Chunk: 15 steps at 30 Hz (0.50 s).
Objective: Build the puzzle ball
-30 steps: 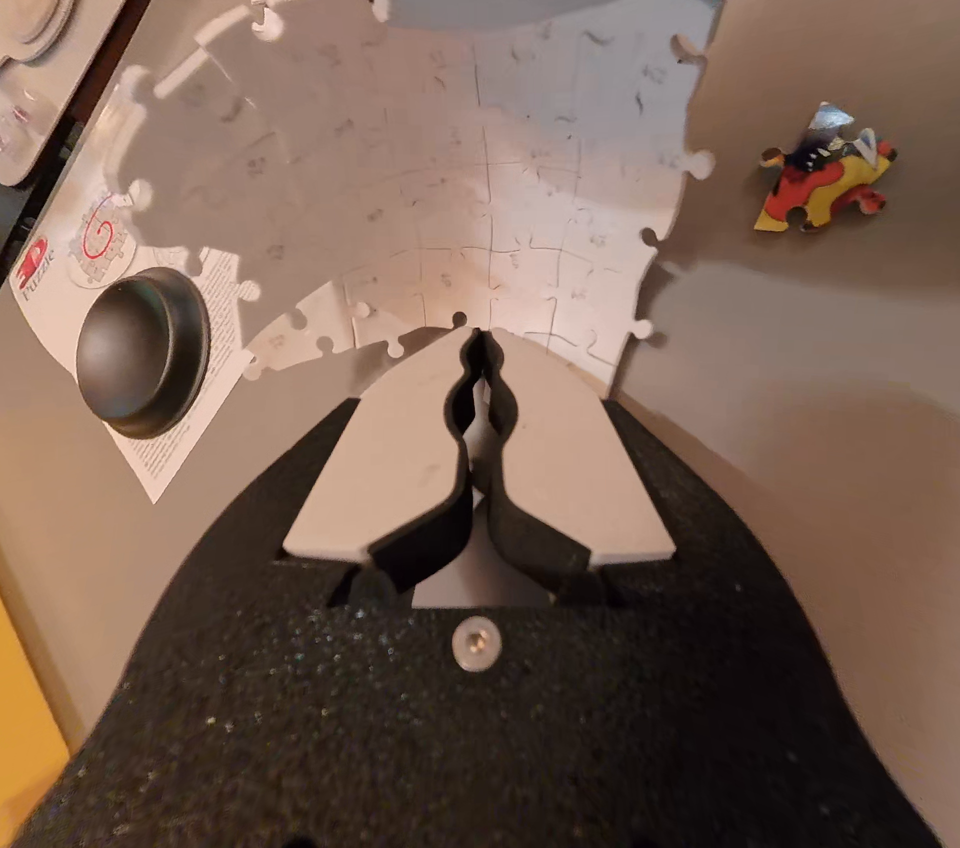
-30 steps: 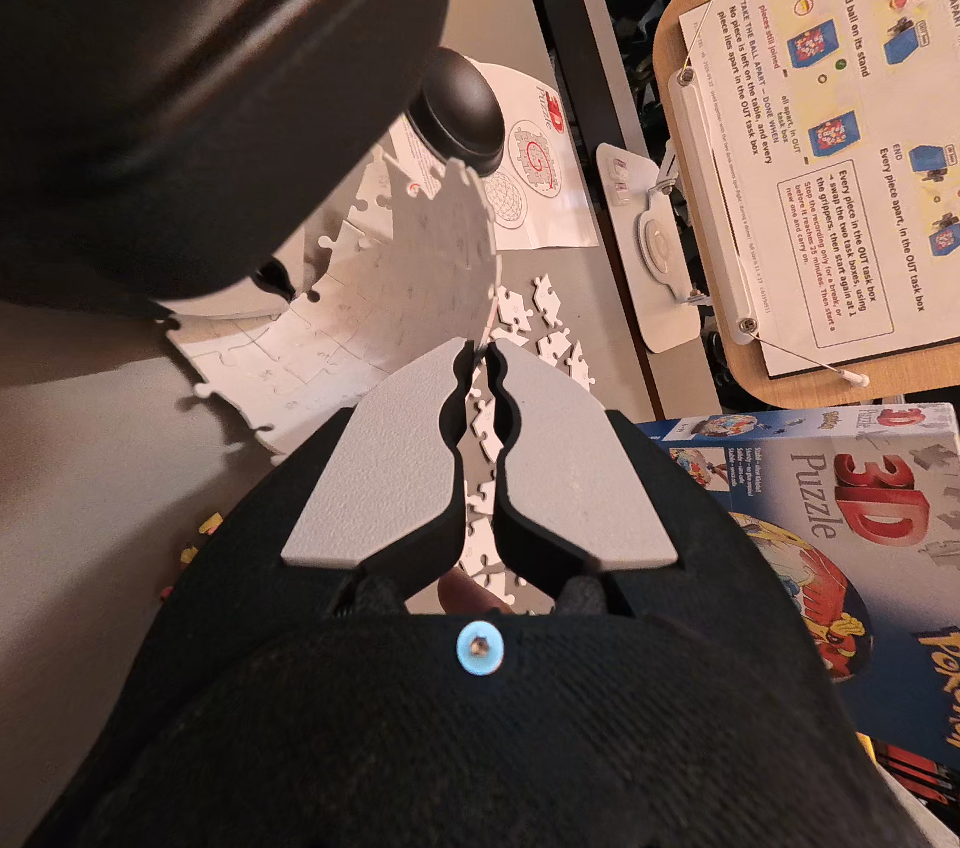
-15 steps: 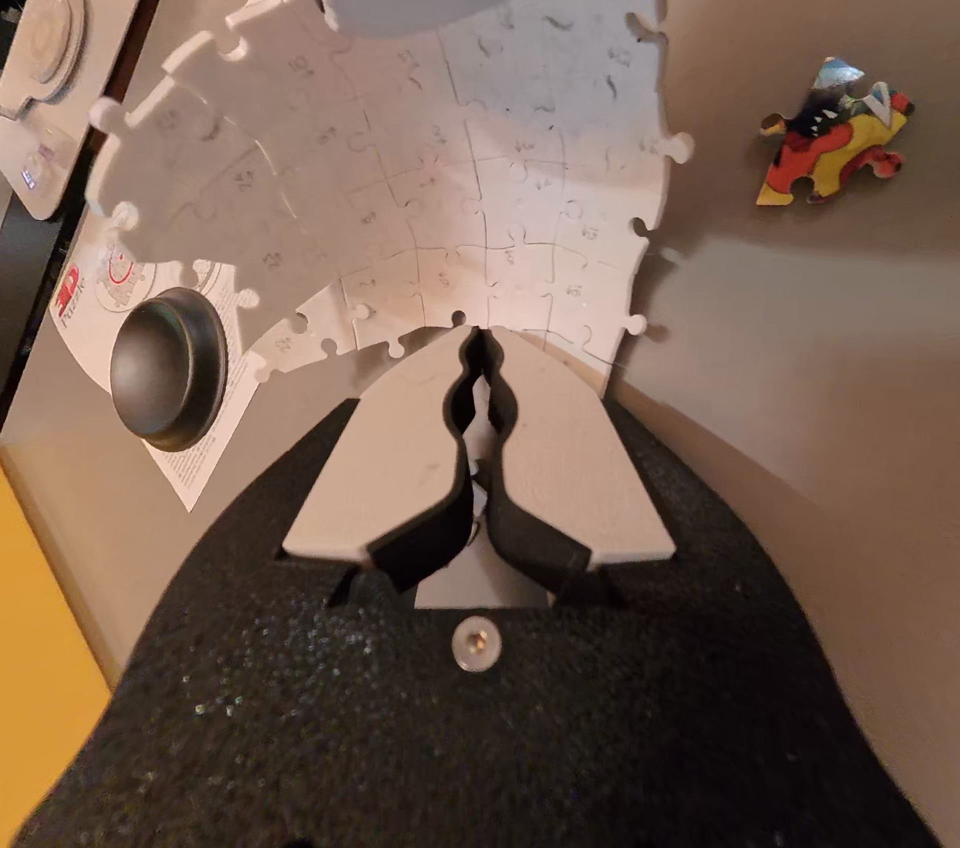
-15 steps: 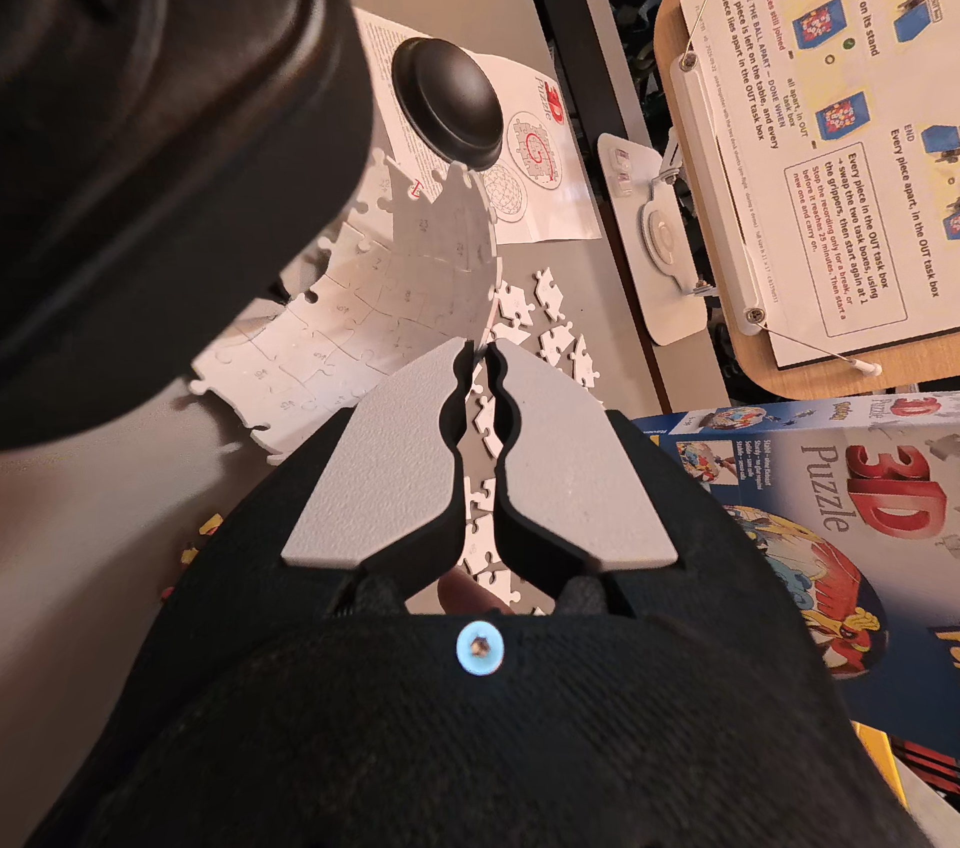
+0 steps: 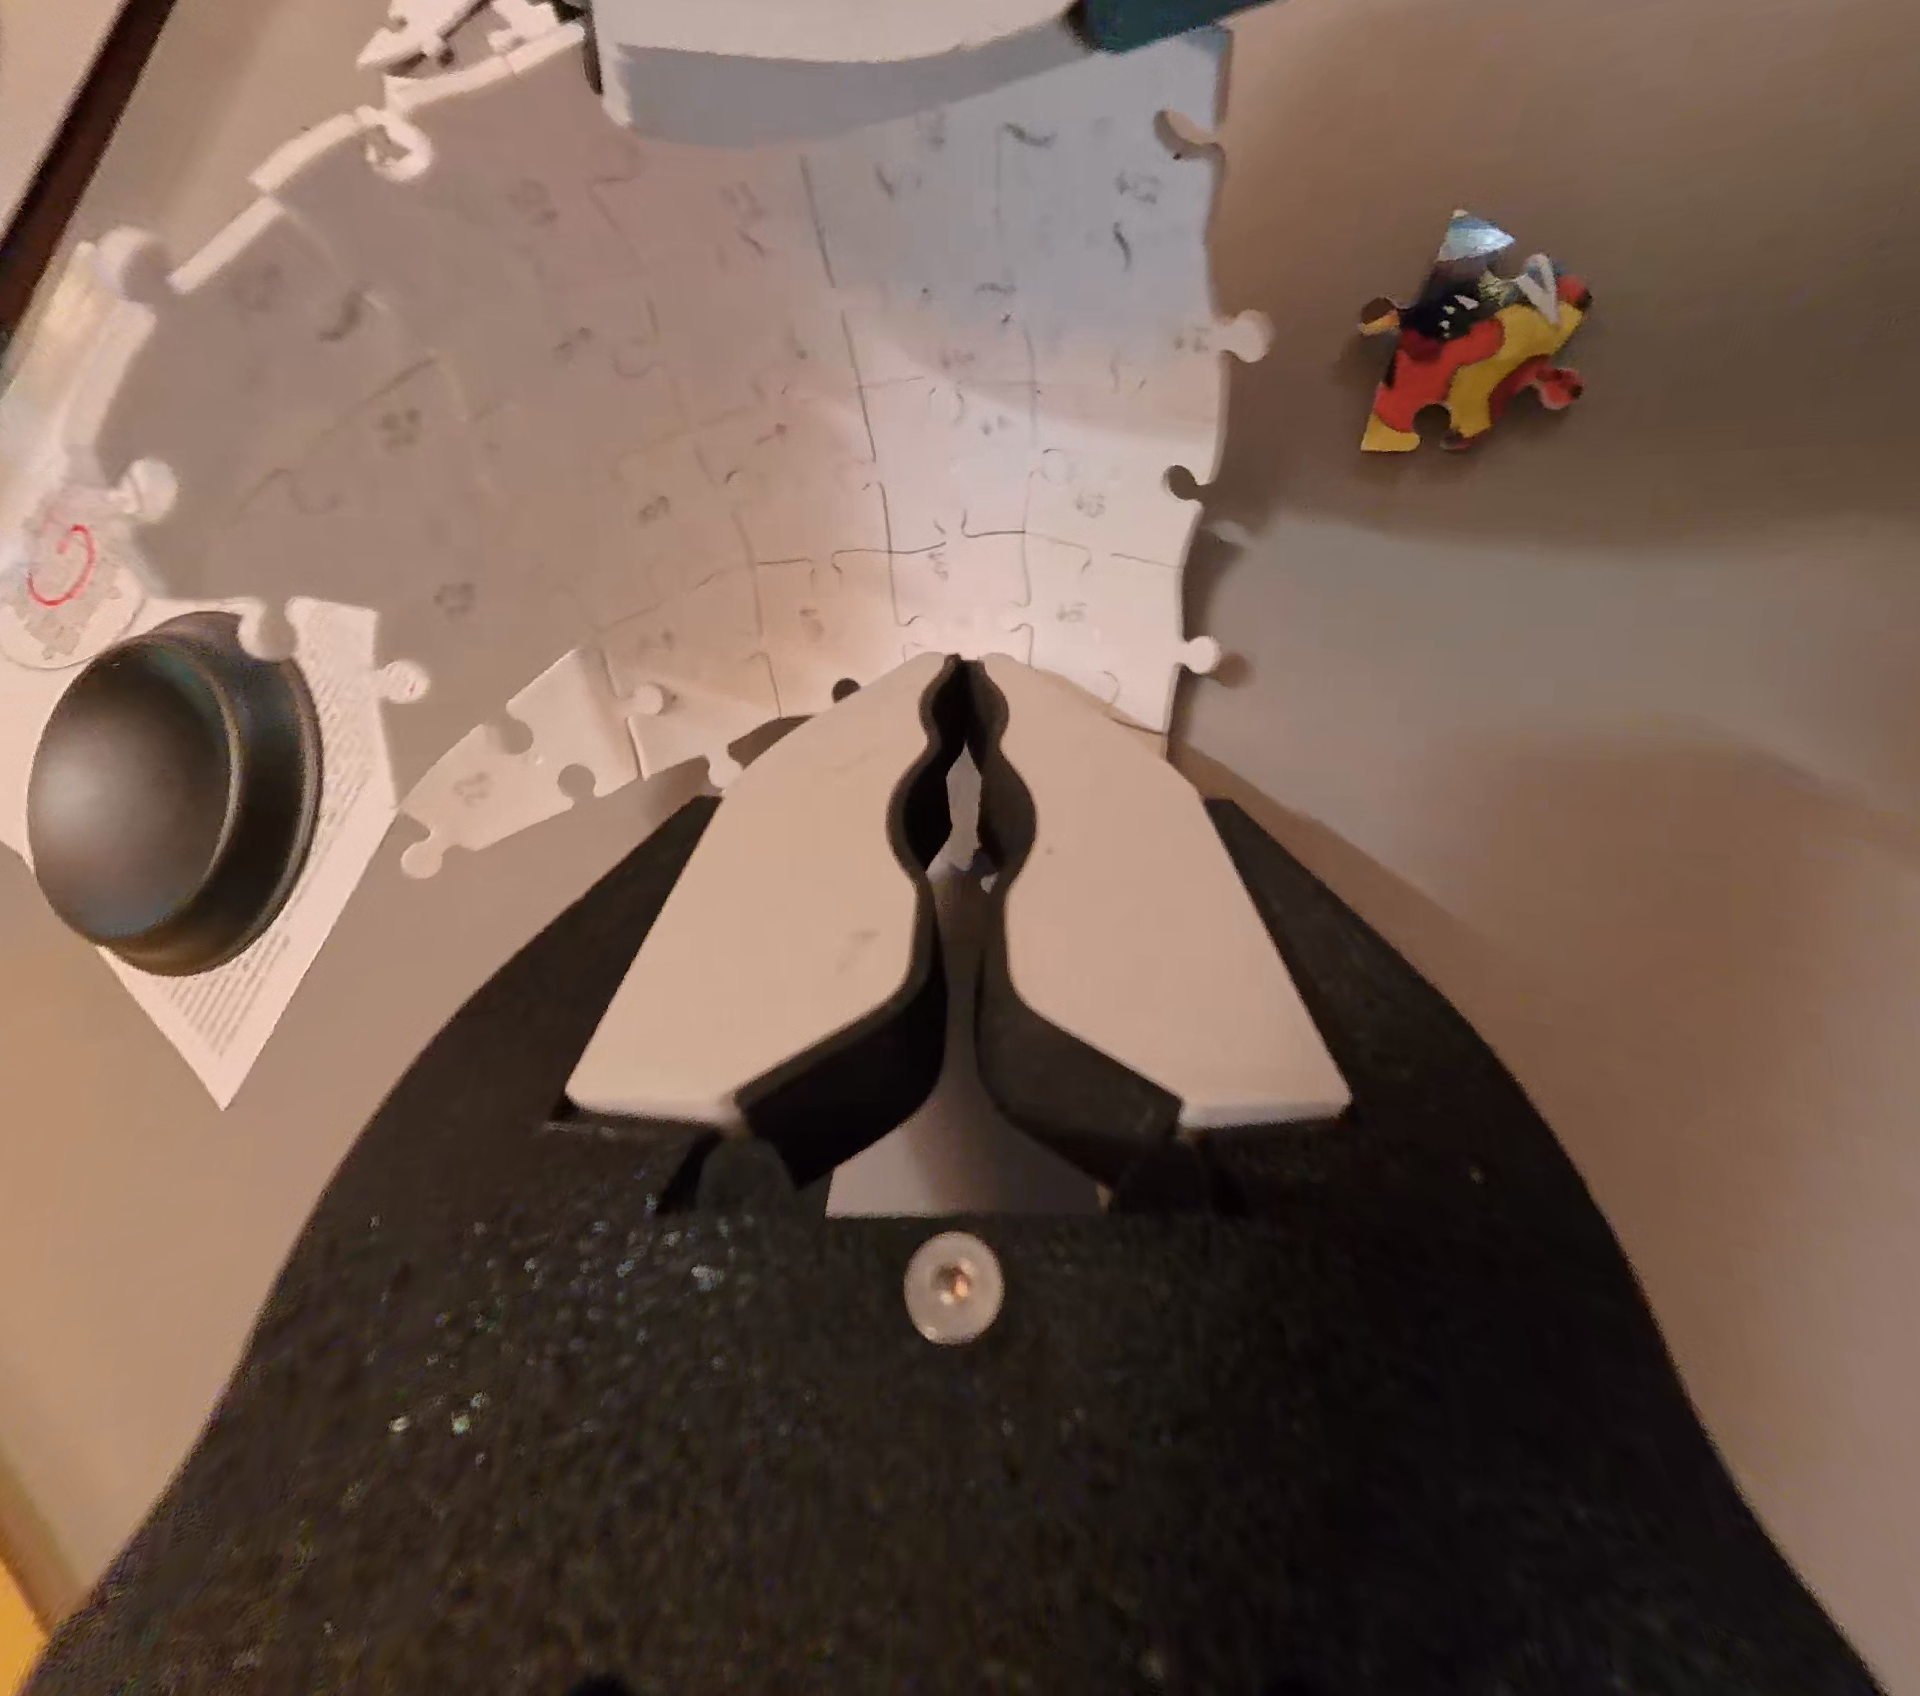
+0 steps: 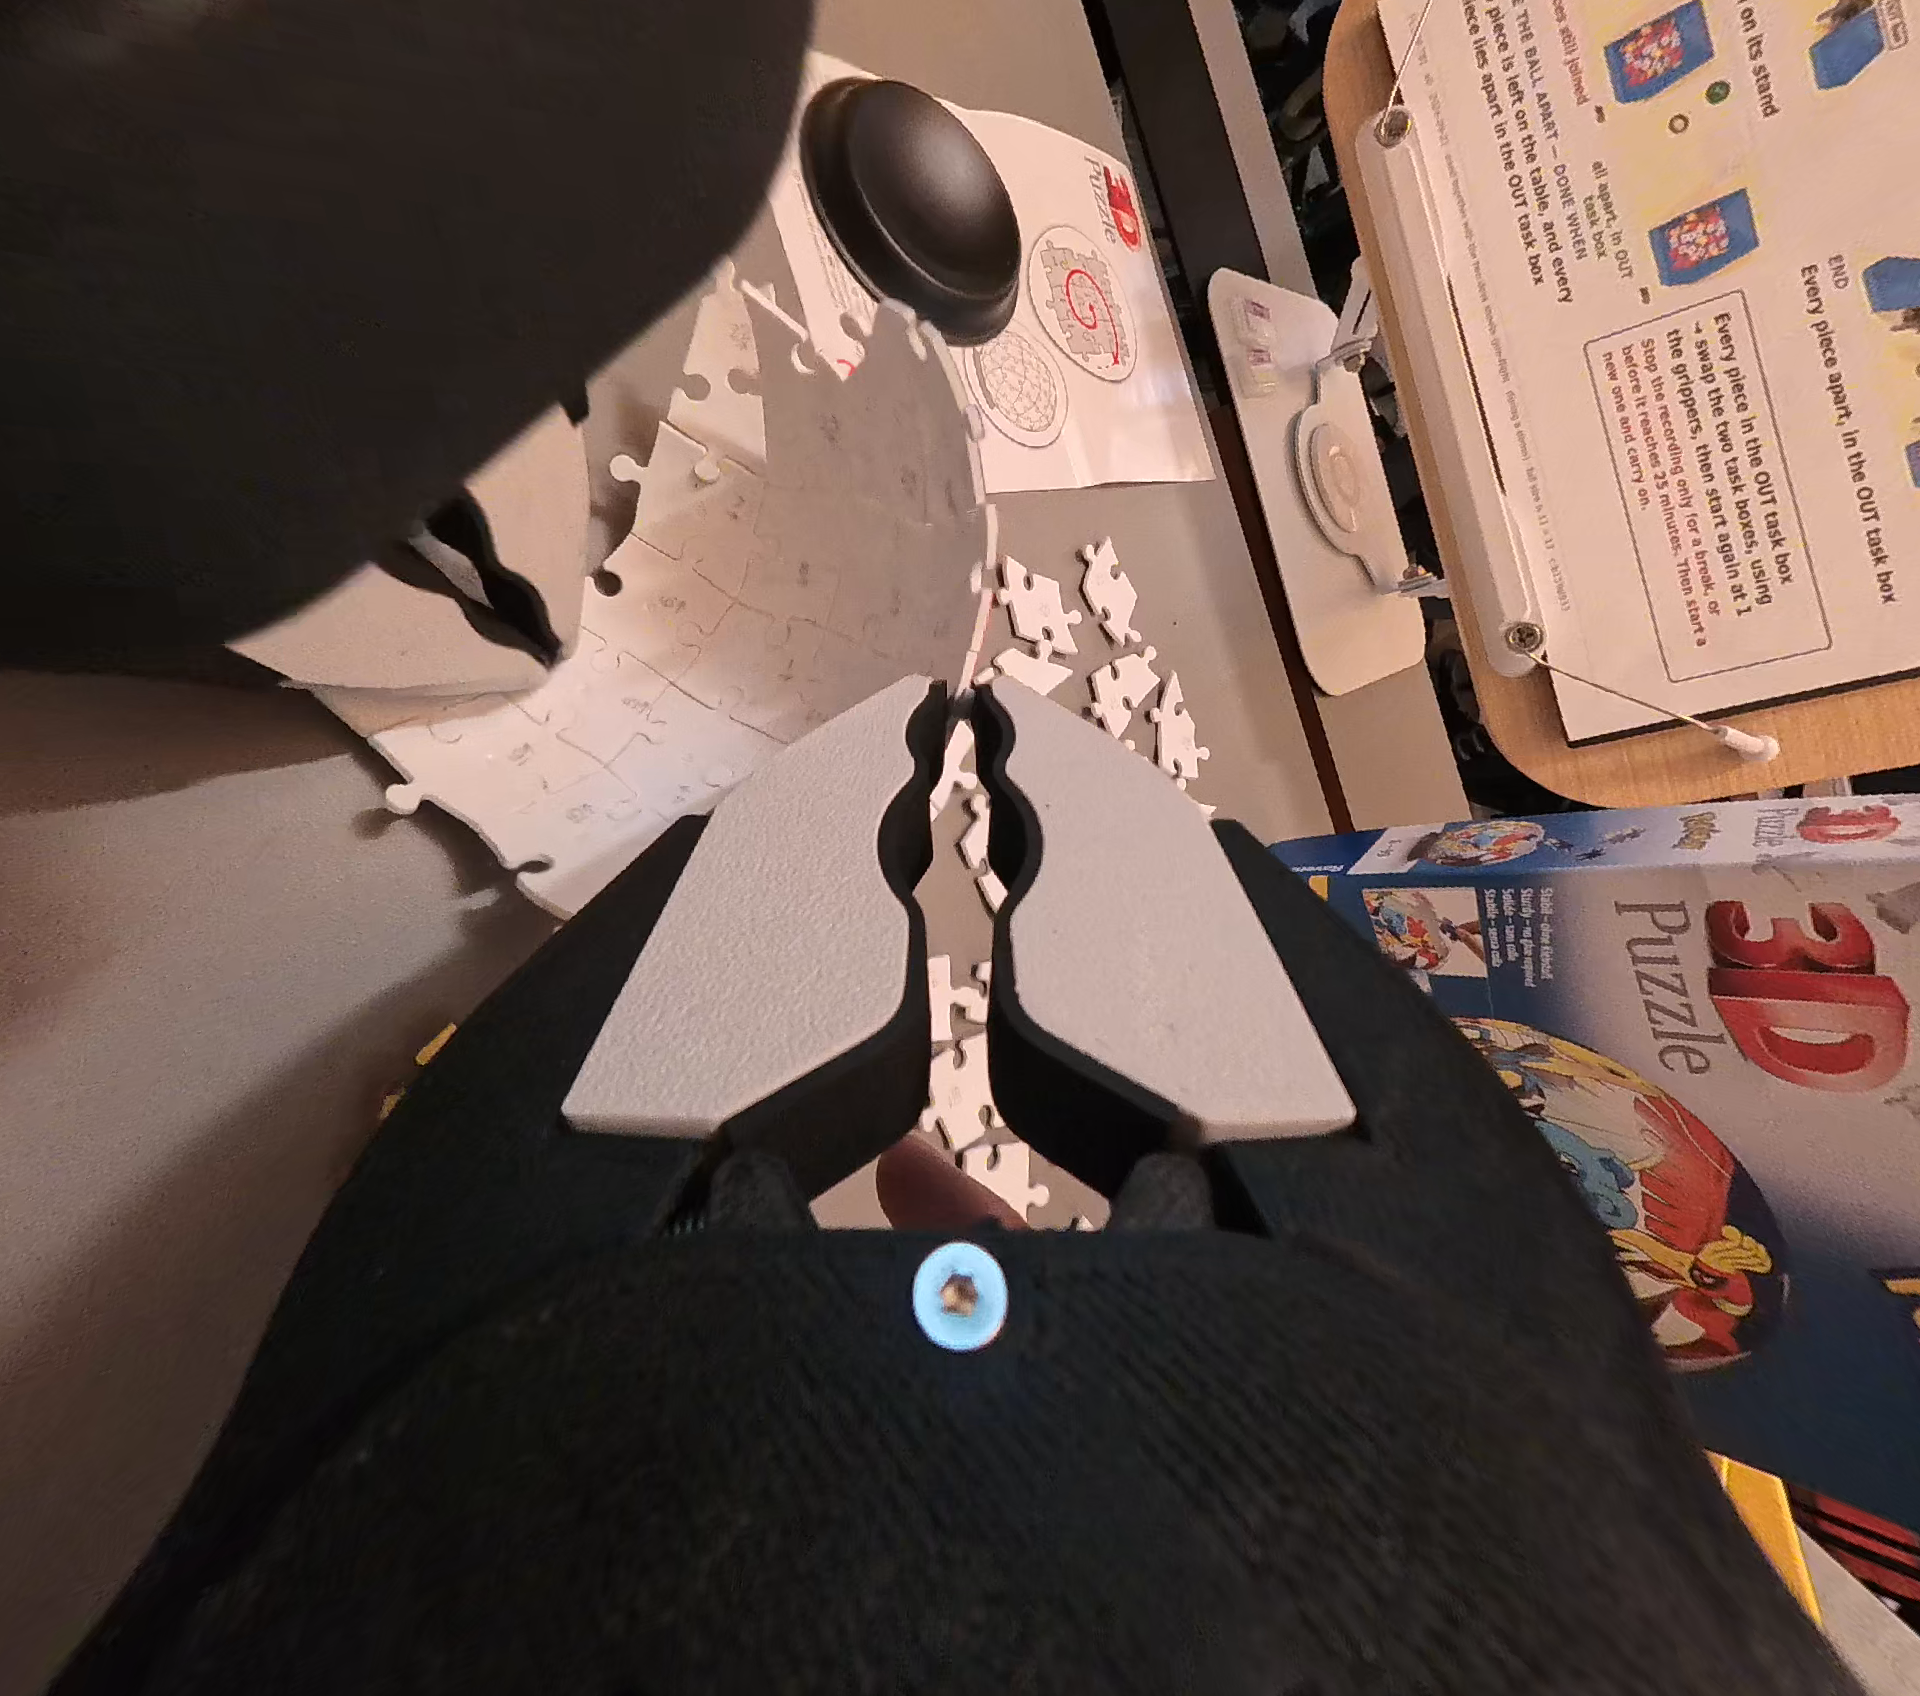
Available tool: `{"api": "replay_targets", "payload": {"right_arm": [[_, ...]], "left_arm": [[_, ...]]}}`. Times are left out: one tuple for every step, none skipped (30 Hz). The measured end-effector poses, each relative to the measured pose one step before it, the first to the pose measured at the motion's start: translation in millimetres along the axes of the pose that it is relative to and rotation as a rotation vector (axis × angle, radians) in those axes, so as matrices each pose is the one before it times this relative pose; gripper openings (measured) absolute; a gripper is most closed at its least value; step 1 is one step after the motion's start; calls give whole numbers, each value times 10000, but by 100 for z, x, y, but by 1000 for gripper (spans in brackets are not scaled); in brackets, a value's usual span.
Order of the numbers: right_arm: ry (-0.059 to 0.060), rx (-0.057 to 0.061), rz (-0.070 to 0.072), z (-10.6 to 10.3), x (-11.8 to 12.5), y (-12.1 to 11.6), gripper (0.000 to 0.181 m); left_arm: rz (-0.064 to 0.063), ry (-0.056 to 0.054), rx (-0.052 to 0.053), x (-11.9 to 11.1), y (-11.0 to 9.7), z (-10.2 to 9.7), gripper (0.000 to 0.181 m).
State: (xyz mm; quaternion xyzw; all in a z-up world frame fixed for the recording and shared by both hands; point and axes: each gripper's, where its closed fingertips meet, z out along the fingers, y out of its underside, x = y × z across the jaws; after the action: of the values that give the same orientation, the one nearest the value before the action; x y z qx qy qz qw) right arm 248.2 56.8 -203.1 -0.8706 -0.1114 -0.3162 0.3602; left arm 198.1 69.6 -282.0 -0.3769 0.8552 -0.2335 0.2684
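**Both tongs pinch the curved puzzle shell**

In the left wrist view we start at the left with the black domed stand point(image 5: 171, 789), which rests on a printed leaflet point(image 5: 234, 997) on the grey table point(image 5: 1558, 815). Just right of it spreads the curved shell of joined pieces point(image 5: 831, 420), white inner side facing us. Our left gripper point(image 5: 961, 672) is closed on the shell's near edge. At the top, the right gripper's grey finger covers the far edge. Farther right, one coloured piece point(image 5: 1470, 342) lies alone on the table, apart from the shell.

In the right wrist view the left gripper's black body fills the upper left. The shell point(image 6: 790, 566) stands beside it, with our right gripper point(image 6: 961, 696) clamped on its rim. Behind lies the stand point(image 6: 914, 202); right of the shell, loose white pieces point(image 6: 1101, 638) are scattered. The puzzle box point(image 6: 1621, 1075) sits lower right, with an instruction board point(image 6: 1662, 275) above it.
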Motion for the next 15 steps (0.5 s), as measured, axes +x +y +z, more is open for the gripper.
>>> {"api": "replay_targets", "payload": {"right_arm": [[-15,11,31,-18,-14,-12,5],[-14,-25,39,20,2,68,5],[1,-38,31,32,16,104,5],[1,-20,7,17,25,82,5],[-5,16,9,7,4,2,5],[-13,21,43,-3,-15,-45,5],[2,12,21,-10,-10,-48,5],[21,5,-39,-5,1,-39,5],[7,28,-66,-15,-30,-79,5],[26,11,-43,-7,-4,-40,5],[16,-7,-36,-5,9,-16,5],[4,23,-36,-7,-8,-51,5],[20,49,-42,-20,16,-74,5],[30,30,-34,3,18,-55,5],[25,18,-40,7,9,-41,5]], "left_arm": [[-43,105,-68,22,-6,27,0],[33,81,-55,10,-4,6,0],[57,66,-28,3,11,15,0],[9,83,8,13,-6,6,0],[-75,127,47,3,7,13,0],[-161,181,73,22,21,9,0],[-209,215,62,20,-3,2,0],[-175,180,7,13,21,-16,0],[-73,32,-7,-94,51,-75,0],[-54,-149,177,-308,-132,-184,0],[-184,-46,299,-202,-312,-341,0],[-331,53,192,-167,-245,-412,0],[-299,44,14,-215,-72,-378,0],[-135,-16,-106,-248,69,-280,0],[7,13,-173,-140,175,-141,0]]}}
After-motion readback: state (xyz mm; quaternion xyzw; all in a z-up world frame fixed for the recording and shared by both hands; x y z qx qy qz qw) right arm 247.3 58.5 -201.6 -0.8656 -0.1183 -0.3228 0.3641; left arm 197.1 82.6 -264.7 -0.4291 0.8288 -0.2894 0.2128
